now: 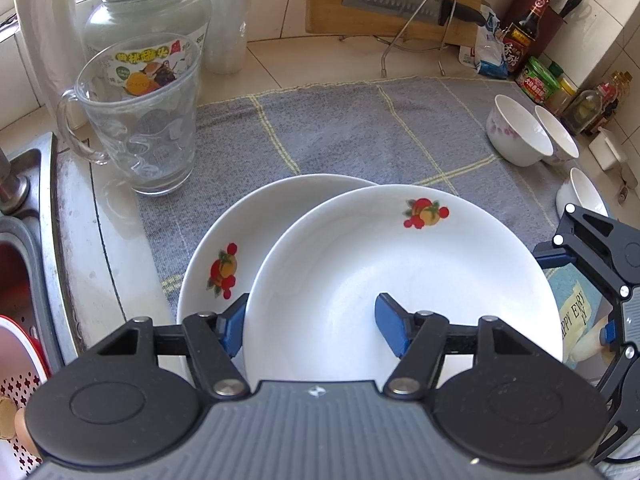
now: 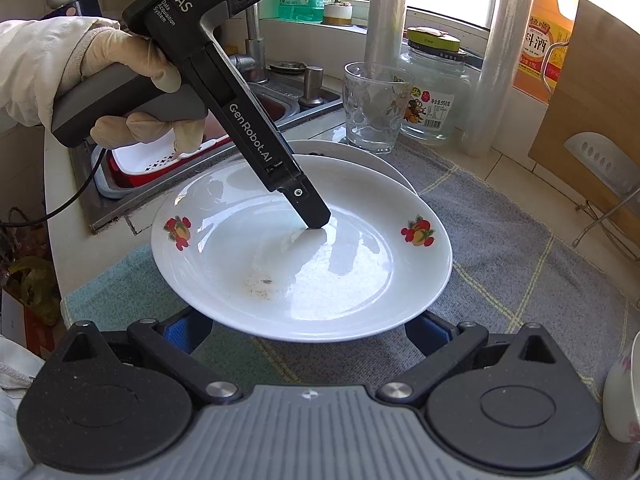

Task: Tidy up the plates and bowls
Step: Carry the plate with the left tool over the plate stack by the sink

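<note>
Two white plates with fruit prints lie overlapped on a grey cloth (image 1: 360,128). The upper plate (image 1: 400,272) (image 2: 304,256) rests partly on the lower plate (image 1: 224,248) (image 2: 360,156). My left gripper (image 1: 312,326) straddles the upper plate's near-left rim. One blue pad sits just outside the rim and the other stands inside on the plate's face, loosely and not clamping. My right gripper (image 2: 306,330) is open, its fingers low under the plate's near rim. Three small white bowls (image 1: 516,132) stand at the right edge of the cloth.
A glass mug (image 1: 148,120) and a big jar (image 1: 144,12) stand left of the plates, by the sink (image 1: 24,184). A knife (image 1: 400,0) hangs on a cutting board at the back. Bottles (image 1: 524,28) crowd the back right. A gloved hand (image 2: 120,64) holds the left gripper.
</note>
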`<state>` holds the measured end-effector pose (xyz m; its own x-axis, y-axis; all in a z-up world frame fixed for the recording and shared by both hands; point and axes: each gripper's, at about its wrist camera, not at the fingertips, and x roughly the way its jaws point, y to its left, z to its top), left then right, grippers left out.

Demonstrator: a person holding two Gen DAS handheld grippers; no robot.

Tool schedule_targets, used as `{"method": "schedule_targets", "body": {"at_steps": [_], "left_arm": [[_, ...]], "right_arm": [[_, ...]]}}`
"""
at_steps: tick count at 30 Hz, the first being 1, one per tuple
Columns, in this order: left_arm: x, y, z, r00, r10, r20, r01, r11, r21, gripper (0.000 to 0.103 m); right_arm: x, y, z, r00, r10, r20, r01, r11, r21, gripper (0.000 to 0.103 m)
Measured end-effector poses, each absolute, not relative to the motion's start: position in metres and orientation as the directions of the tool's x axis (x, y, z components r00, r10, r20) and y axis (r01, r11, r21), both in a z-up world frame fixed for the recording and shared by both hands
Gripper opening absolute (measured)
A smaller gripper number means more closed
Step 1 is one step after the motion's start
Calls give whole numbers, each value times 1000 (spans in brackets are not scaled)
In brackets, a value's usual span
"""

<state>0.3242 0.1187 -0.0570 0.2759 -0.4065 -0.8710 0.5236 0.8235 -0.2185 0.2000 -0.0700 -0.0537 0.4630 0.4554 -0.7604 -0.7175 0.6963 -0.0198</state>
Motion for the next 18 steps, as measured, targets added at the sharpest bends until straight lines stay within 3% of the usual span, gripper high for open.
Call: {"method": "schedule_targets", "body": {"at_steps": [18], "left_arm": [[317,121,-51,283,-327,-902,516,844,-145,65]], "right_arm": [[204,-68,-58,438,487,-756,-754,657,-13,103]]}}
